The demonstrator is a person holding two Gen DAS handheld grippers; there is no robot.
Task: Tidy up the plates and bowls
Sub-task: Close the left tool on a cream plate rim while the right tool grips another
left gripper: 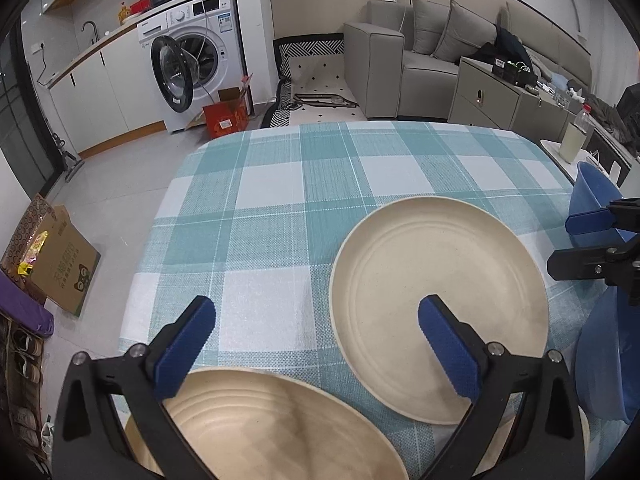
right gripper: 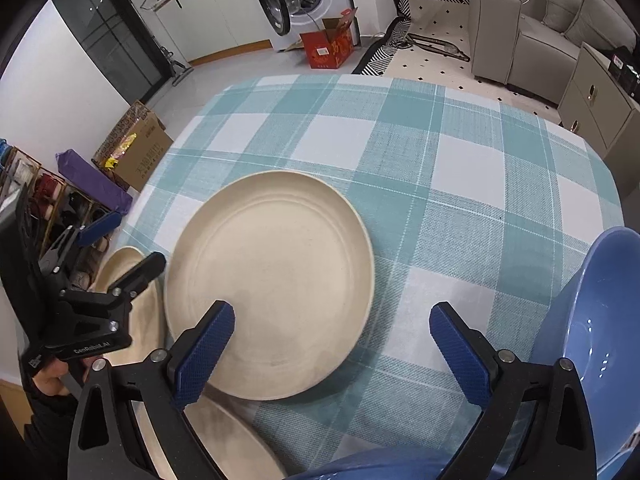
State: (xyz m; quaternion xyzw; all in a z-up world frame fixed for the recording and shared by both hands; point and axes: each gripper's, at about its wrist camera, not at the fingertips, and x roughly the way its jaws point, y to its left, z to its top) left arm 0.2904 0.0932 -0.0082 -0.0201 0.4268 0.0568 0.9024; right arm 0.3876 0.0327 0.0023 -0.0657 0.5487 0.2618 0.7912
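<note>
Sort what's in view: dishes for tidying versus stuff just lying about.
For the job: cream plate, second cream plate, blue bowl.

Lying about: washing machine, red box, sofa, milk bottle, cardboard box.

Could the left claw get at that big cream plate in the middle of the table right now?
Probably yes. The left claw is open and empty, and the plate lies flat on the tablecloth just ahead of it, with one finger already above its rim. Nothing sits on the plate or blocks the way.
</note>
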